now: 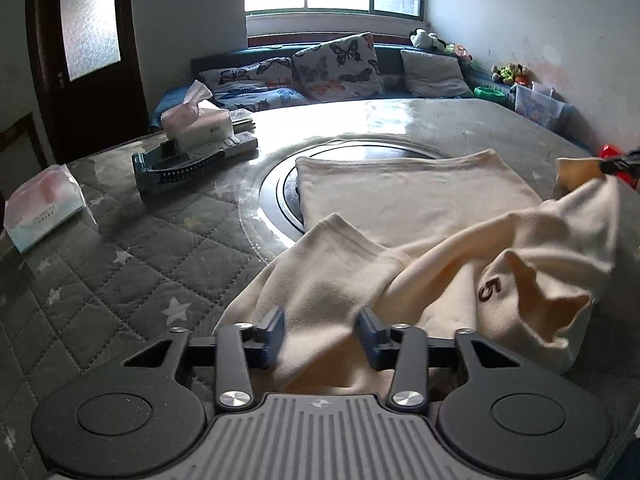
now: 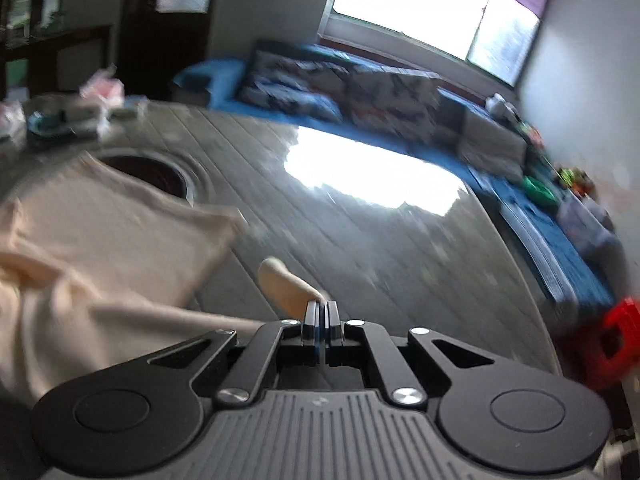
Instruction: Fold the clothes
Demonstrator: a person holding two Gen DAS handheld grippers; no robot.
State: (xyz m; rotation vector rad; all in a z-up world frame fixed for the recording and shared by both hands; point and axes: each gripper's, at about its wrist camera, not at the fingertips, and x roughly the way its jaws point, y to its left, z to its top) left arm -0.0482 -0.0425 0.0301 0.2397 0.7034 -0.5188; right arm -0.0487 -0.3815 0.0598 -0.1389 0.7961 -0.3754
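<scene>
Left gripper, nearest the lens, has jaws parted with a fold of the cream T-shirt running between them; whether the pads actually press the cloth can't be told. Right gripper is clamped tight on a shirt corner, seen in the left view at 3 o'clock lifting the cloth off the table.

Progress looks early to middle: the far part lies flat over the round black inset, while the near part is bunched, a printed "5" showing. Fold not finished, nothing squared yet.

From the right gripper, the shirt spreads toward 9 o'clock; view blurred.
</scene>
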